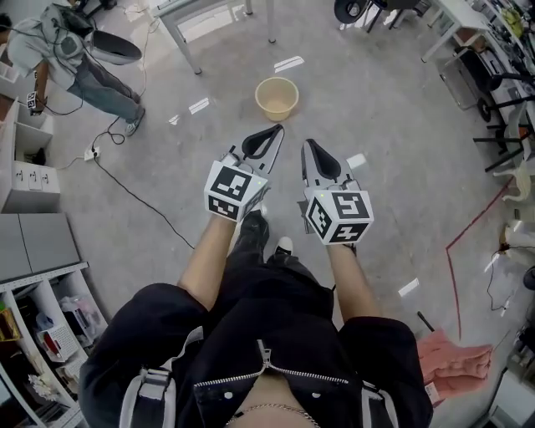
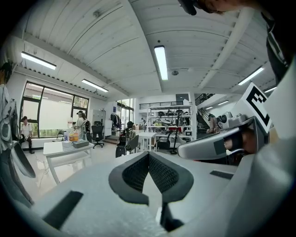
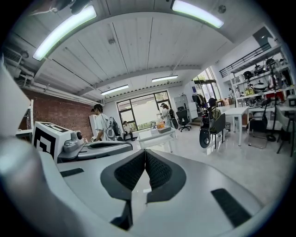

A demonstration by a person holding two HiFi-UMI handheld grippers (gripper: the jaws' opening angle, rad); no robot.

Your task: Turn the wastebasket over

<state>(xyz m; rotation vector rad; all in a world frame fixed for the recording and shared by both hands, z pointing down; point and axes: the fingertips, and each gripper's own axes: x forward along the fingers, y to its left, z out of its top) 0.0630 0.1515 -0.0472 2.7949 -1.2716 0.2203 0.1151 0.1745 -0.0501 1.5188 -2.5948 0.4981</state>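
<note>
A beige round wastebasket (image 1: 277,98) stands upright on the grey floor ahead of me, mouth up and empty. My left gripper (image 1: 274,131) points toward it from below left, shut with nothing between its pads; in the left gripper view the gripper (image 2: 148,155) shows its jaws pressed together. My right gripper (image 1: 311,147) is beside it, a little further back, also shut and empty, as the right gripper view of the gripper (image 3: 144,152) confirms. Both are apart from the basket. Neither gripper view shows the basket.
A white table (image 1: 209,17) stands beyond the basket. A seated person (image 1: 75,63) is at far left, with a cable (image 1: 138,196) trailing across the floor. Shelves (image 1: 38,276) line the left, chairs and desks (image 1: 493,92) the right, an orange cloth (image 1: 456,364) lower right.
</note>
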